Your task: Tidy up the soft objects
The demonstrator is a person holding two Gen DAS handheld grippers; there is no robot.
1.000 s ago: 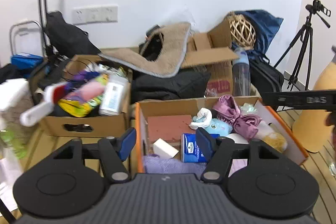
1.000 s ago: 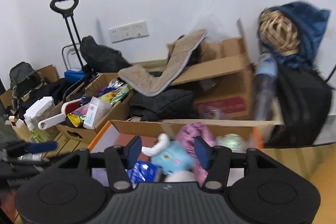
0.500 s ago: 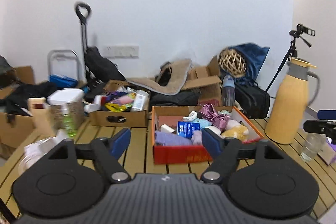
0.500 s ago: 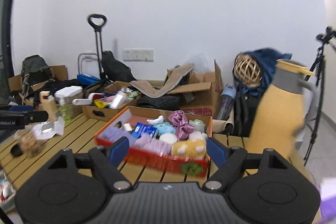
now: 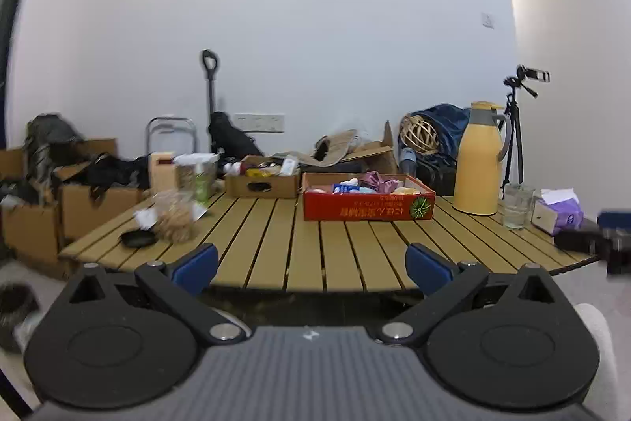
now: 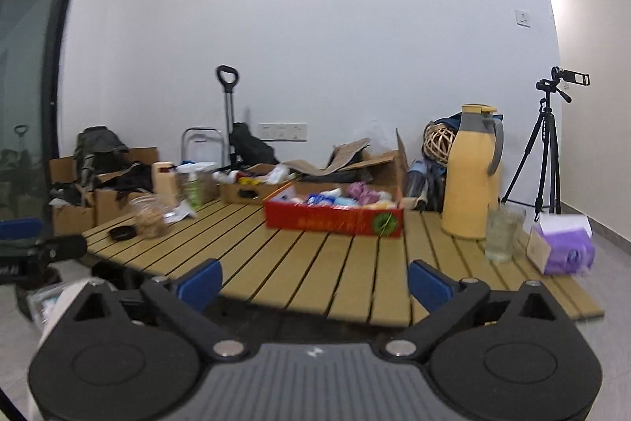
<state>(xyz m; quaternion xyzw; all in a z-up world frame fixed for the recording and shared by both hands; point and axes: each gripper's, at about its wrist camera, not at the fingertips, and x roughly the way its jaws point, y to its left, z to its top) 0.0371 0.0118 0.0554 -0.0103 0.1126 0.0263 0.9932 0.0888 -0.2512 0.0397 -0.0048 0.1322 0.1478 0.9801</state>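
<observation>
A red cardboard box [image 5: 368, 211] holds several soft things, among them a purple cloth [image 5: 375, 179] and a blue pack. It stands at the back middle of the slatted wooden table [image 5: 276, 239]. The box also shows in the right wrist view [image 6: 333, 219]. My left gripper [image 5: 311, 265] is open and empty, held off the table's front edge. My right gripper [image 6: 313, 281] is open and empty, also off the front edge. Each gripper shows at the edge of the other's view.
A yellow thermos jug [image 5: 477, 158], a glass [image 5: 516, 206] and a purple tissue box [image 5: 558, 212] stand at the right. A brown box of bottles [image 5: 262, 180], a jar [image 5: 175, 216] and a black lid [image 5: 136, 238] are at the left. Cardboard boxes and a tripod [image 6: 546, 145] stand around.
Both grippers have pulled far back from over the red box to beyond the table's front edge. Their jaws have opened wider. Nothing was picked up.
</observation>
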